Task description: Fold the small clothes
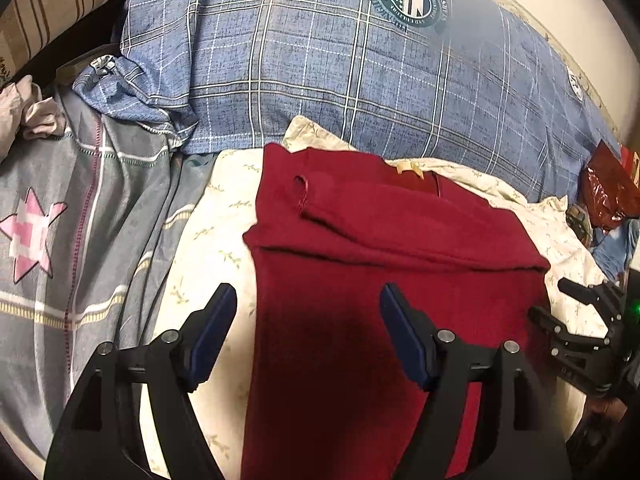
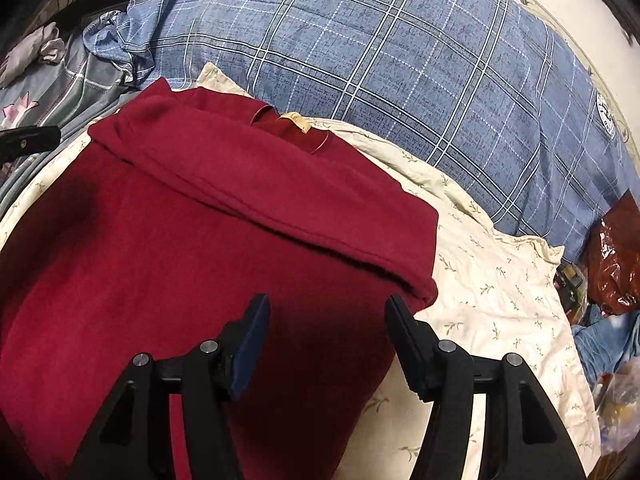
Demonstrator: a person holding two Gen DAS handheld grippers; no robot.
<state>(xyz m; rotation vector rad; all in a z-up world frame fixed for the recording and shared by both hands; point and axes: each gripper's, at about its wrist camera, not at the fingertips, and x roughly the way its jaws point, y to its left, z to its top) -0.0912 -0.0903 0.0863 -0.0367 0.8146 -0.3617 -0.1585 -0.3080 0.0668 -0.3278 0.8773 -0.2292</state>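
A dark red knitted garment (image 1: 360,280) lies flat on a cream floral cloth (image 1: 208,240), its sleeves folded across the chest and its collar label at the far end. My left gripper (image 1: 308,300) hovers open over the garment's left edge, one finger over the cloth, the other over the red fabric, nothing between them. In the right wrist view the same red garment (image 2: 180,240) fills the left half. My right gripper (image 2: 328,312) stands open above its right side, near the folded sleeve's corner, with nothing gripped. The right gripper (image 1: 560,312) also shows at the left view's right edge.
A blue plaid quilt (image 1: 360,60) is heaped behind the garment. A grey bedcover with a pink star (image 1: 32,232) lies to the left. A shiny red bag (image 2: 616,260) and clutter sit at the right edge, on the cream floral cloth's (image 2: 500,300) far side.
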